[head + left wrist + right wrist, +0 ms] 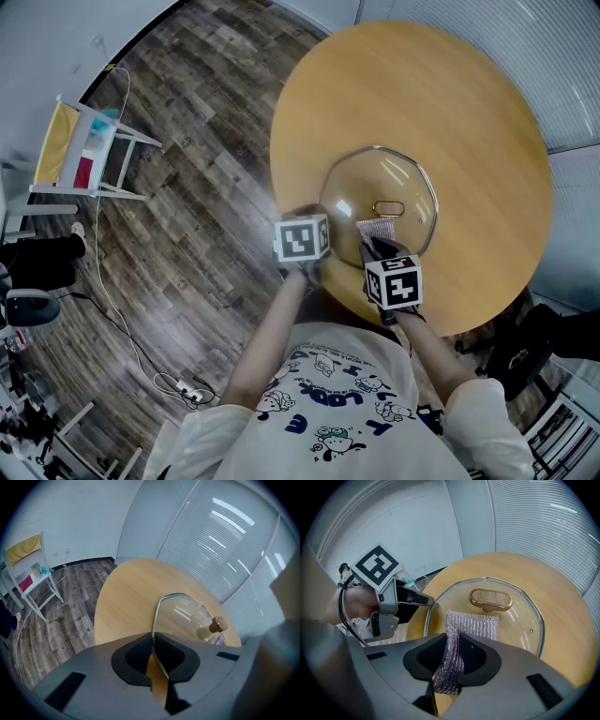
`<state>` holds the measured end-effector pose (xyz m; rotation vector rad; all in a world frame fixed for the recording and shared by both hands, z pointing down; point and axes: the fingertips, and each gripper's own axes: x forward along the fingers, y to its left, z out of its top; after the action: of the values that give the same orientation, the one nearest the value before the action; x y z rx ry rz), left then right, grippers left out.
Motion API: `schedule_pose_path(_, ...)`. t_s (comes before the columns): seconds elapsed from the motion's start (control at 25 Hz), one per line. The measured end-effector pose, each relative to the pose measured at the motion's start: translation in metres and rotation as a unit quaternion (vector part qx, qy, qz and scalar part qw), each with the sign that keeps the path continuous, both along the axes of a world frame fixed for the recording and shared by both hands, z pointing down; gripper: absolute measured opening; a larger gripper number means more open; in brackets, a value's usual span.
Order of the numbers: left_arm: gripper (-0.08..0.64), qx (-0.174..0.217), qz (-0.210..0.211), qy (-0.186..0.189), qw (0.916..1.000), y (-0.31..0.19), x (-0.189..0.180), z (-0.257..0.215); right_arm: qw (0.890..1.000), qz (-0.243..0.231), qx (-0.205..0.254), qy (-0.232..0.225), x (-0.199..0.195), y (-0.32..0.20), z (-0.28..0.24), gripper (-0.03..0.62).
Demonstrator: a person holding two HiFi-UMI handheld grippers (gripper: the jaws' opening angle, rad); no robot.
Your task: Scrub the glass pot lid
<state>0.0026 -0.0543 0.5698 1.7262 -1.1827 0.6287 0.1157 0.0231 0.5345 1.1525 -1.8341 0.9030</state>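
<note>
The round wooden counter (469, 112) carries the glass pot lid (356, 187), handle up, near the edge closest to the person. The left tongs (155, 654) are clamped on the lid's metal rim at its left side. The right tongs (451, 660) are closed on a silvery scouring pad (476, 625), which lies on the glass just beside the lid's wooden handle (491, 598).

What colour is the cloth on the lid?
The cloth is silvery grey with fine ribs, clearest in the right gripper view.
</note>
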Motion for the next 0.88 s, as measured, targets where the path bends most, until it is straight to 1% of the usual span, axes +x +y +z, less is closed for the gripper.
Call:
schedule_pose_path(0.24, 0.028, 0.004, 0.000, 0.001, 1.0000, 0.002, -0.002, -0.001, 1.000, -0.003, 0.001, -0.006, -0.012, -0.001, 0.000, 0.086)
schedule_pose_path(0.44, 0.028, 0.000, -0.013, 0.010, 0.9999, 0.000, 0.000, 0.000, 1.000, -0.004, 0.002, -0.007, -0.013, -0.004, 0.002, 0.086)
schedule_pose_path(0.88, 0.028, -0.002, -0.004, 0.002, 1.0000, 0.006, -0.001, -0.003, 1.000, 0.000, 0.005, -0.012, -0.019, -0.004, 0.002, 0.086)
